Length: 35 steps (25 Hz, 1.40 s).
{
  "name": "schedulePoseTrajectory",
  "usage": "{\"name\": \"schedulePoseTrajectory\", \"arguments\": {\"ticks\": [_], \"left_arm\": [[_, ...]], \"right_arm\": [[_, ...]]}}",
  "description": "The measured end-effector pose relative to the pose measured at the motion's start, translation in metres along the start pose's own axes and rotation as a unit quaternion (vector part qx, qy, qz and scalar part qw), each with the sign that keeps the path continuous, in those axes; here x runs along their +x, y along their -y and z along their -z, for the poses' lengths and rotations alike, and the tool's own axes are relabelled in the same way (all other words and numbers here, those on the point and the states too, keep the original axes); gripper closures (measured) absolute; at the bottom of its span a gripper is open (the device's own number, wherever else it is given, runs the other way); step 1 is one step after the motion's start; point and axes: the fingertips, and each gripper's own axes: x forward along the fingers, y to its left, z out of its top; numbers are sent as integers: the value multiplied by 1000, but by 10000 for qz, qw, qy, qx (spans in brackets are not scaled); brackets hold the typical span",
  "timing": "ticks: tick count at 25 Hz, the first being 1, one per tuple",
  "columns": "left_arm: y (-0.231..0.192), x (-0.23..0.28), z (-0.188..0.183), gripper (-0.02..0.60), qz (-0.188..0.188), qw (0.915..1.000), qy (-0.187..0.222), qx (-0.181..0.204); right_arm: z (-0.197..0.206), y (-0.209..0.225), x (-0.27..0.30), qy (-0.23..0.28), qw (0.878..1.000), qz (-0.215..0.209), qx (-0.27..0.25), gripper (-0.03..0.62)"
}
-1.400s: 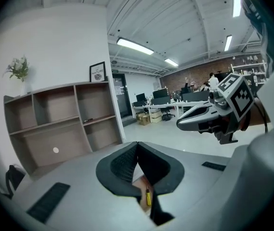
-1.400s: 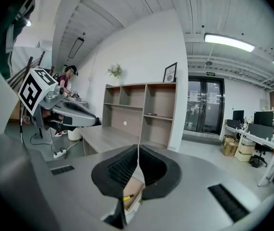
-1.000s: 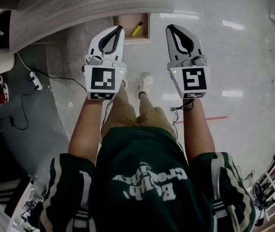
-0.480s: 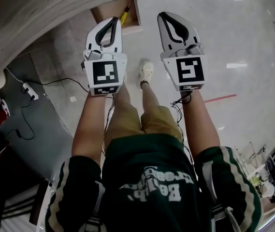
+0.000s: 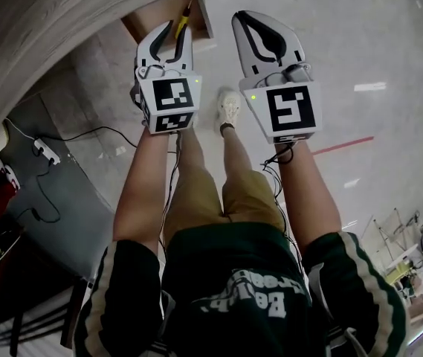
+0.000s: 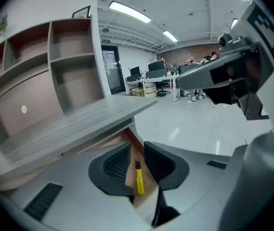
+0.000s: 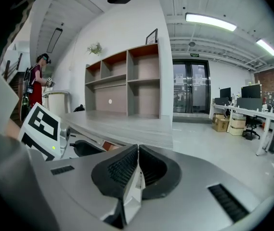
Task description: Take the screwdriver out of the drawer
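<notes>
Screwdriver (image 6: 138, 179) is lying on the wooden floor of the open drawer (image 5: 199, 12), which is sticking out from under the desk (image 6: 79, 124). In the left gripper view it is showing straight through the gap between the jaws, so it is sitting ahead of and below the left gripper (image 6: 137, 150), almost dead on that claw's line.

Long axis: it is running nearly parallel to the way the left claw is pointing, along the gap and not across it. Yellow handle is lying at the near end, toward the claw. The dark shaft is pointing away, in under the desk. The head view is agreeing: screwdriver (image 5: 183, 21) just past the left gripper's (image 5: 178, 28) tips, handle nearer, tip farther.

Left claw: jaws are opening, now partway apart, and the pads are not touching anything. The screwdriver is lying beyond them, not yet between them.

Right gripper (image 5: 244, 17): it is hovering to the right of the drawer, over bare floor. Its jaws are sitting together with nothing in them, as its own view (image 7: 137, 150) is confirming.

Judgement: the left hand is the nearer one and is already lining up. With axis and gap running the same way, closing across the handle is looking workable once the claw is lowered over it.
</notes>
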Motion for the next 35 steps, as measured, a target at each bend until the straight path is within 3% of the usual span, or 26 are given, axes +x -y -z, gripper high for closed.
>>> {"name": "schedulePoseTrajectory", "arguments": {"ticks": [13,20,35], "left_arm": [[14,79,71,439,58,9967,-806,124],[12,91,101,431,43,9915,-1288,182],[2,119,117,434,-170,9860,-1621,351]], "right_arm": [[38,3,5,-114,9999,14,-89,559],[38,3,5,-144,9999,9,-55,559],[48,18,18,-252,9996,72,131,559]]}}
